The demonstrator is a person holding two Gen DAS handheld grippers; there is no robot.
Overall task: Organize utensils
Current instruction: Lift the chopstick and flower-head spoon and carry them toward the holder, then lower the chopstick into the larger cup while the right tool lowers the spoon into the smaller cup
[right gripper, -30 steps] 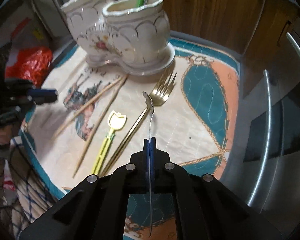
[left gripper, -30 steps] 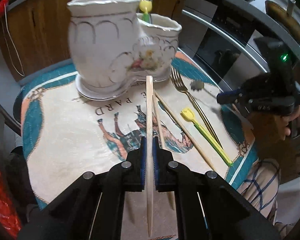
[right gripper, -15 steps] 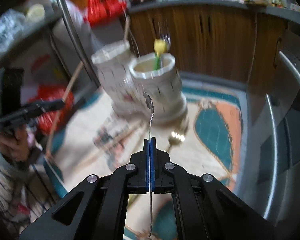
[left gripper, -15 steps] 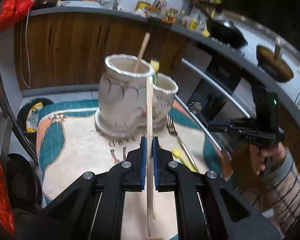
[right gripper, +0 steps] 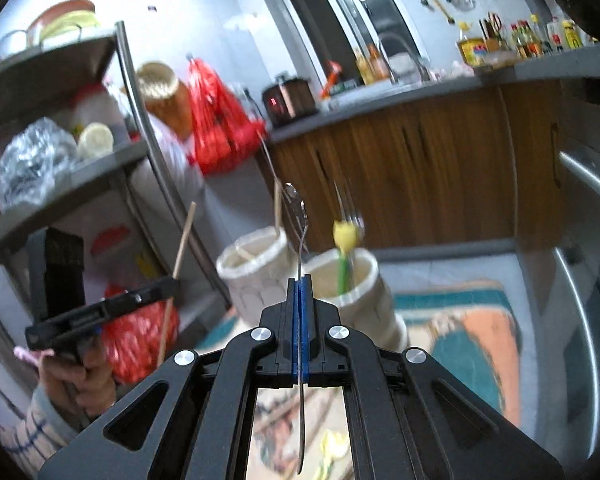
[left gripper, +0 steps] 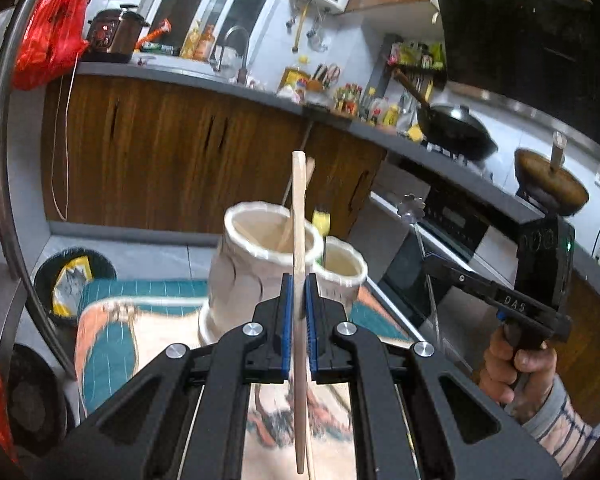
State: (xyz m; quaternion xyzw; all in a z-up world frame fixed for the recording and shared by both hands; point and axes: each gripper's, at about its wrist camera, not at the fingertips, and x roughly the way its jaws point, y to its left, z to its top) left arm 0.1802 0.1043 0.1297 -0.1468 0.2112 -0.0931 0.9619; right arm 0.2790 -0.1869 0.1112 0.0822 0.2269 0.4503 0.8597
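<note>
My left gripper (left gripper: 299, 300) is shut on a wooden chopstick (left gripper: 299, 216), held upright in front of the taller cup of the white ceramic double holder (left gripper: 256, 264). That cup holds another chopstick (left gripper: 288, 228). My right gripper (right gripper: 300, 292) is shut on a thin metal spoon (right gripper: 300, 216), held upright before the holder (right gripper: 260, 276). The shorter cup (right gripper: 348, 280) holds a yellow-headed green pick (right gripper: 345, 240) and a fork (right gripper: 350, 212). Each gripper shows in the other's view: the right one (left gripper: 500, 300), the left one (right gripper: 100, 312).
The holder stands on a patterned cloth (left gripper: 112, 336) over a small table. Wooden kitchen cabinets (left gripper: 160, 160) and a counter lie behind. A wok (left gripper: 456, 128) sits on the stove at right. A metal shelf rack (right gripper: 60, 120) and red bags (right gripper: 216, 120) stand at left.
Both grippers have lifted well above the table with their utensils and tilted up, so the views now look over the holder's rims toward the kitchen.
</note>
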